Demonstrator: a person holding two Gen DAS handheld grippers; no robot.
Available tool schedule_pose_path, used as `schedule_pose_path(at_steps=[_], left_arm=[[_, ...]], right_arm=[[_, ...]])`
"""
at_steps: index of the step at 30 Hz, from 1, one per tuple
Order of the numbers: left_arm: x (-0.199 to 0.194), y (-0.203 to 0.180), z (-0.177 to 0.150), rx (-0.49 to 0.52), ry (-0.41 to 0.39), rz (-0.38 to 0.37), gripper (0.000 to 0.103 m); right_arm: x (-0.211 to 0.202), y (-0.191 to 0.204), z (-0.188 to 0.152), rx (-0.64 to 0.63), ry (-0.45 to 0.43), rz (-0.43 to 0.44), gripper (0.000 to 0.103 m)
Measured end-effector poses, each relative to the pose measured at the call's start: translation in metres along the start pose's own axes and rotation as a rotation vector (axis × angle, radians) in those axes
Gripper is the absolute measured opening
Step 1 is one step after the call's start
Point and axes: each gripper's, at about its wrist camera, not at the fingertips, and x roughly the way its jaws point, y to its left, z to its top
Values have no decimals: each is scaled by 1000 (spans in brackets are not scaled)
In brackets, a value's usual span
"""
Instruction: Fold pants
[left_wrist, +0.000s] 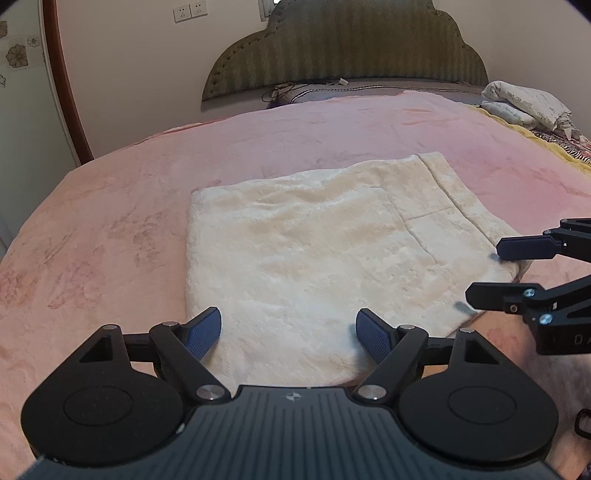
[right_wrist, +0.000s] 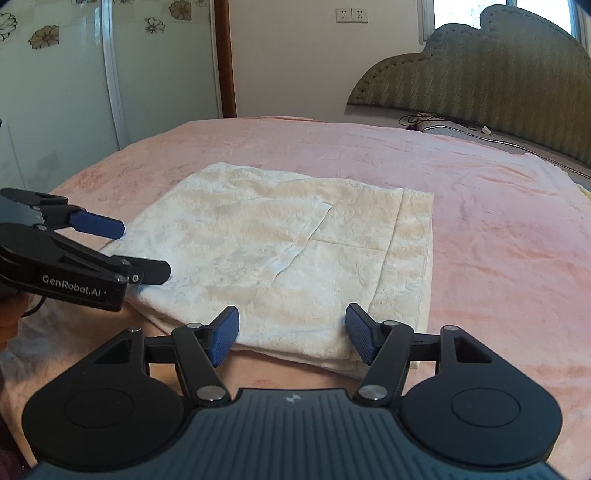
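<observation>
The left gripper (left_wrist: 288, 328) and the right gripper (right_wrist: 291, 332) hovered at the near edge of the cream fleece pants (left_wrist: 314, 240), both with jaws spread apart and gripping nothing. The pants lay folded into a flat rectangle on the pink blanket (left_wrist: 110, 221). Beyond them, a padded green headboard (left_wrist: 347, 48) stood against the wall.

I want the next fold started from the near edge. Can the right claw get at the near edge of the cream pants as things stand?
Probably yes. The right claw stands open just above the near edge of the pants, nothing lies between them, and the left claw is off at the other corner.
</observation>
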Motion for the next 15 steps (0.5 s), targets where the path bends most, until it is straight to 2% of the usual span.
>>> schedule_pose_path(at_steps=[4, 7, 9, 11, 15], left_arm=[[-3, 26, 10, -49, -38, 3, 84], [4, 58, 17, -151, -21, -17, 84], [14, 79, 19, -221, 20, -38, 84], [27, 97, 19, -269, 62, -84, 84], [57, 120, 18, -316, 152, -215, 84]], right_arm=[[-8, -20, 8, 73, -33, 17, 65], [-5, -47, 11, 141, -29, 2, 66], [1, -64, 11, 189, -26, 4, 66], [9, -82, 10, 255, -18, 21, 66], [37, -122, 7, 424, 24, 140, 66]])
